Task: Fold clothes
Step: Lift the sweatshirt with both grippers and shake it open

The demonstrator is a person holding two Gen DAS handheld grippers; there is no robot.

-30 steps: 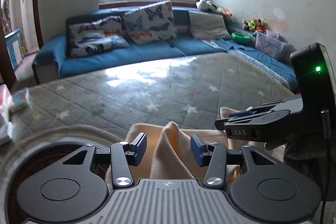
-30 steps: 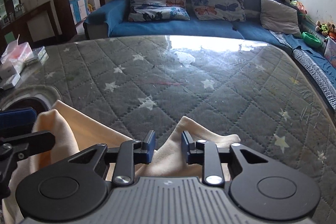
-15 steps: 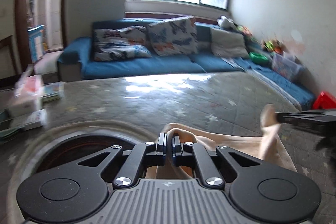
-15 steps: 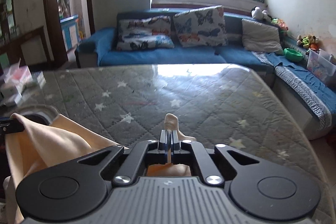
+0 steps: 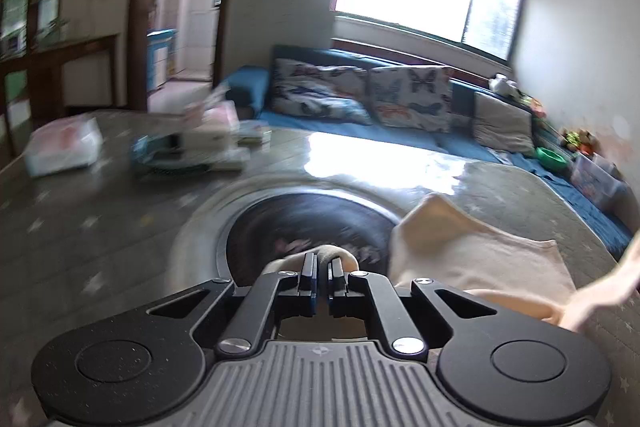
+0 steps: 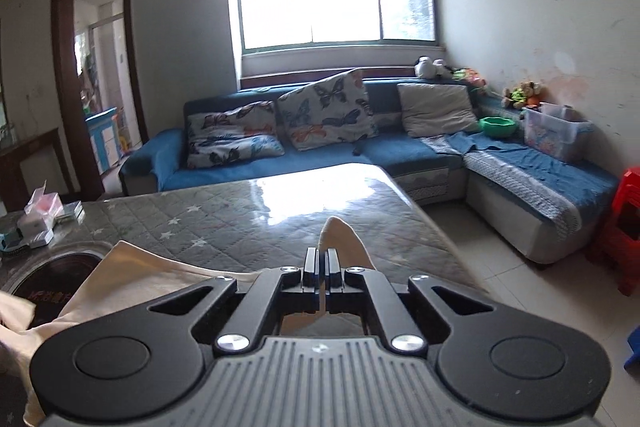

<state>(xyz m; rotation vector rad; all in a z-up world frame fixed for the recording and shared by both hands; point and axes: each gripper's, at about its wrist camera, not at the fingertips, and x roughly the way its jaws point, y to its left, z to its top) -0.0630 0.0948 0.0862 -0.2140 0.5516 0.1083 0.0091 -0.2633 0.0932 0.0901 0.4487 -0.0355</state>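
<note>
Far left on the quilted table [image 6: 224,227], a blurred cluster of boxes [image 5: 188,147] sits by the left edge, count unclear. Next, one dark round inset [image 5: 308,223]. One cream garment [image 5: 472,259] spans it and the table's near edge. The left gripper [image 5: 320,273] has its fingers pinched on one fold; the right gripper [image 6: 321,267] pinches another corner, lifted. Behind, one blue sofa [image 6: 400,151] carries three cushions.
</note>
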